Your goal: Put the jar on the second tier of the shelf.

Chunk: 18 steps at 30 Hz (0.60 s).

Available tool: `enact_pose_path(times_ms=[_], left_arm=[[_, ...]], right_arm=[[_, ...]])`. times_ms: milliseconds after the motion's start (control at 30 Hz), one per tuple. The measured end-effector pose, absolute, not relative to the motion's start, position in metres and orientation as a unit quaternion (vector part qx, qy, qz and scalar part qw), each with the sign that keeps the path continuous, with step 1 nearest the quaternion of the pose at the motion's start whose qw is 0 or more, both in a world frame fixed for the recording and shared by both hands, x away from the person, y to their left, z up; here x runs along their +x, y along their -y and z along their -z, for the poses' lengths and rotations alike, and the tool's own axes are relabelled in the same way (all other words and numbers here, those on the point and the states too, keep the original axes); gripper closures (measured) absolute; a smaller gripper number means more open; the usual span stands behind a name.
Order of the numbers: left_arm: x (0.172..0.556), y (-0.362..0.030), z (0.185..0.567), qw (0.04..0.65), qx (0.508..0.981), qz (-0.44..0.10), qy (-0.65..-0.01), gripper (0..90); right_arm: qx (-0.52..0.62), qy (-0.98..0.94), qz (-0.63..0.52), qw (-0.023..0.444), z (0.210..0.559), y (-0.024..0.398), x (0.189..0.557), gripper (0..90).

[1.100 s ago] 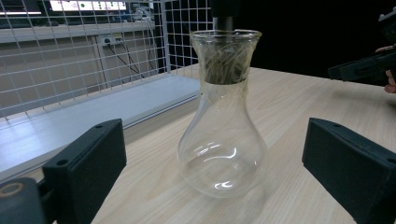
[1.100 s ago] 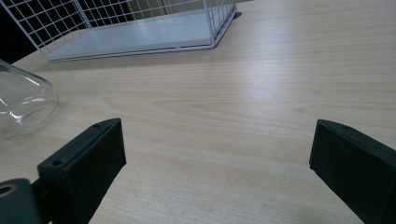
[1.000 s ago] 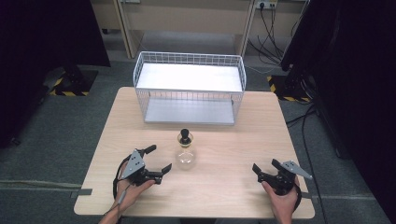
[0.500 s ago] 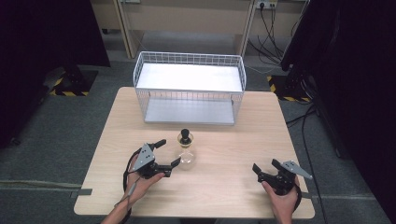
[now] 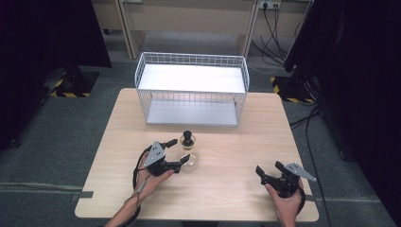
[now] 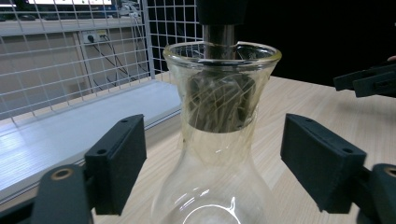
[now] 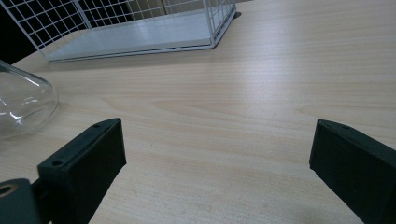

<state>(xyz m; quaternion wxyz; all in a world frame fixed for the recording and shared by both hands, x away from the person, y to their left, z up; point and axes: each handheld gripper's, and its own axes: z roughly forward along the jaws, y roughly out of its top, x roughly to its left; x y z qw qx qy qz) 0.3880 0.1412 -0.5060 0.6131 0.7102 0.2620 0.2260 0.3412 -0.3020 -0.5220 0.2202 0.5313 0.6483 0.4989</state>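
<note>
A light wooden table (image 5: pixel 227 189) stands on a grey carpet floor (image 5: pixel 61 156). Far ahead of the claws, a white wire basket (image 5: pixel 191 92) sits at the back of the table. Behind it is a pale wall with a socket (image 5: pixel 267 4) and black cables (image 5: pixel 269 35). Dark curtains (image 5: pixel 42 56) hang at both sides.

The wooden table (image 5: pixel 227 189) bears a glass flask (image 5: pixel 189 153) and a wire basket (image 5: pixel 191 90).
</note>
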Motion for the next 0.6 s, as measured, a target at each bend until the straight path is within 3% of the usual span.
enact_pose_path(times_ms=[600], left_arm=[[0.398, -0.130, 0.506, 0.616, 0.715, -0.216, -0.251, 45.9]], right_arm=[[0.533, -0.648, -0.498, 0.218, 0.522, 0.302, 0.341, 3.8]])
